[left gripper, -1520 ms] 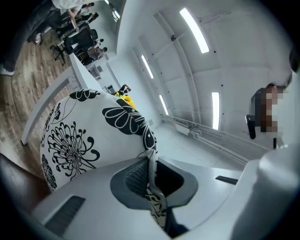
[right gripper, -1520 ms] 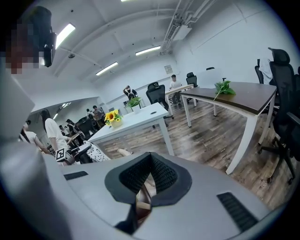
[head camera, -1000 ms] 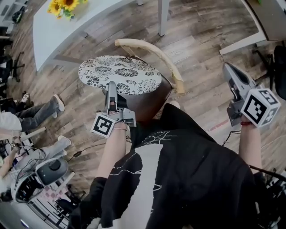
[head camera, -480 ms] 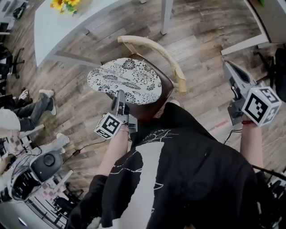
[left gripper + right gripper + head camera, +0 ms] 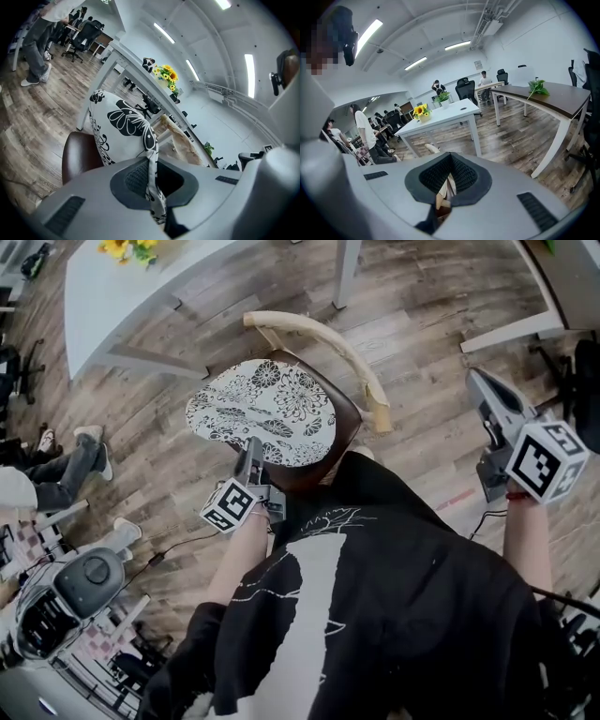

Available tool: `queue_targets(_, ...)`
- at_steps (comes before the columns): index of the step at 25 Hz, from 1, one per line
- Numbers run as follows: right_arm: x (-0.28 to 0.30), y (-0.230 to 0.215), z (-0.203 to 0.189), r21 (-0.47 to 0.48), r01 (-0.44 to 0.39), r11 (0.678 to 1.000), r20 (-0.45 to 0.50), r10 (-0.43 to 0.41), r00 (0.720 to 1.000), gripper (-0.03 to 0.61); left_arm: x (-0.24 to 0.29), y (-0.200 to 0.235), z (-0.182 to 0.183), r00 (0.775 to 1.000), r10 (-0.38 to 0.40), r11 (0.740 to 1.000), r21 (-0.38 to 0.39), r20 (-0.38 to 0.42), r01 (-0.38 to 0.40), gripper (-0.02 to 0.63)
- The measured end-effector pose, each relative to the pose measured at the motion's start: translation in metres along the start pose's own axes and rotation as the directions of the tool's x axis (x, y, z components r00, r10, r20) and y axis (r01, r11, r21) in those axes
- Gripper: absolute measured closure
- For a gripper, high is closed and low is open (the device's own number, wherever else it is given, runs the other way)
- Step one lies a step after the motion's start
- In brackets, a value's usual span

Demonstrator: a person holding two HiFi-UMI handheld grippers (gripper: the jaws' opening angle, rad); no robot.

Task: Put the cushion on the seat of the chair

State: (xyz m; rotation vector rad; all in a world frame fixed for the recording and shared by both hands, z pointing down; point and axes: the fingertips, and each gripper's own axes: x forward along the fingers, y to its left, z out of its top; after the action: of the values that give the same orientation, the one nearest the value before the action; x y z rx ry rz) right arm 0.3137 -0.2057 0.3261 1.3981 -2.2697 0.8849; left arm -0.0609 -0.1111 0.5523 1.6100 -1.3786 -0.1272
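A round white cushion (image 5: 262, 409) with black flower print lies tilted over the brown seat (image 5: 345, 423) of a chair with a curved pale backrest (image 5: 328, 343). My left gripper (image 5: 251, 450) is shut on the cushion's near edge. In the left gripper view the fabric hem runs between the pads at my left gripper (image 5: 151, 161), with the cushion (image 5: 119, 126) standing over the seat (image 5: 77, 154) and the backrest (image 5: 185, 145) behind. My right gripper (image 5: 478, 382) hangs apart at the right, shut and holding nothing; in its own view my right gripper (image 5: 444, 185) points at the room.
A white table (image 5: 141, 292) with sunflowers (image 5: 127, 247) stands beyond the chair, one table leg (image 5: 347, 273) close behind the backrest. Another table's leg (image 5: 511, 329) is at the right. A seated person's legs (image 5: 66, 465), a grey device (image 5: 66, 601) and a floor cable (image 5: 178, 547) are at the left.
The cushion has moved right and down over the chair seat, carried by my left gripper, which came lower and closer to the chair. The right gripper has kept still.
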Motion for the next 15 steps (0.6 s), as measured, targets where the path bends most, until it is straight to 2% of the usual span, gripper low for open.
queue_targets(9,0.018,0.004,-0.003,0.006,-0.008,1.000,-0.034,0.008,0.999,0.563,-0.004,0.029,-0.028,0.990,0.101,0.995,0.018,-0.102,-0.100,0.592)
queue_targets(15,0.033,0.009,-0.004,-0.015,-0.017,1.000,-0.056,0.016,0.998,0.563,-0.007,0.052,-0.038,0.981,0.156,0.988,0.002,-0.116,-0.157,0.592)
